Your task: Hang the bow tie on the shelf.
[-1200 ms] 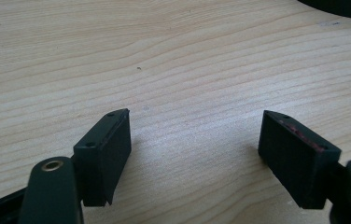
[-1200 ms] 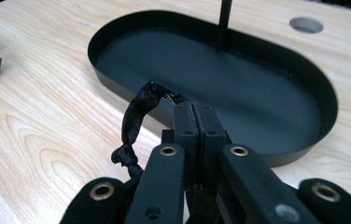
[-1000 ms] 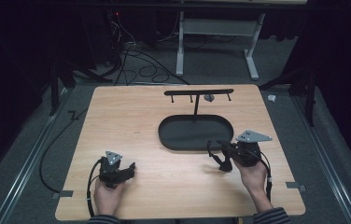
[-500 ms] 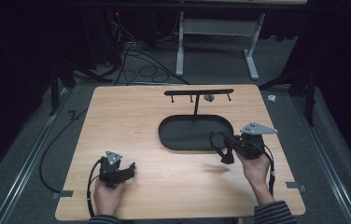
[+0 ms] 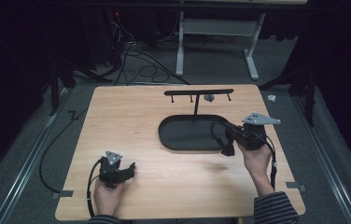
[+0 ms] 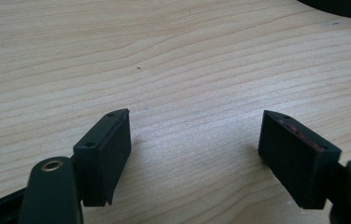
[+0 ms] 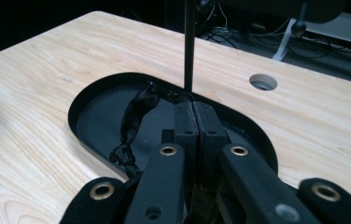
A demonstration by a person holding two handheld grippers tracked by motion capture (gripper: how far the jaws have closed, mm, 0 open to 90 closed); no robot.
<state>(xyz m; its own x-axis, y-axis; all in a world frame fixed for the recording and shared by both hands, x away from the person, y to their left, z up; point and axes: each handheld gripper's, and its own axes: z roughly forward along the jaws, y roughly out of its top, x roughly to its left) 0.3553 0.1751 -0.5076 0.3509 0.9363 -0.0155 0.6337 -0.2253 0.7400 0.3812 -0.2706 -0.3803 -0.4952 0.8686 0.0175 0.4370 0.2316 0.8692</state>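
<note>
Right tongs [image 7: 193, 108] clamped on a thin black ribbon-like strip [image 7: 134, 122] — it is held above the black oval tray [image 5: 173, 140] beneath the T-shaped stand [image 5: 196, 100]. Left tongs [image 6: 194, 144] parted, empty, low over the wooden surface [image 5: 131, 116]. Strip best lifted slowly — snagging on the post is to be avoided.

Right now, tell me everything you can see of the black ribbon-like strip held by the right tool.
The thin black ribbon-like strip looks like soft, slightly glossy fabric, crumpled and twisted along its length. Its upper end is pinched between the shut jaws of the right tool. From there it hangs down and curls at its lower end over the near rim of the black oval tray, beside the stand's thin upright black rod. I cannot tell whether it touches the tray.
</note>
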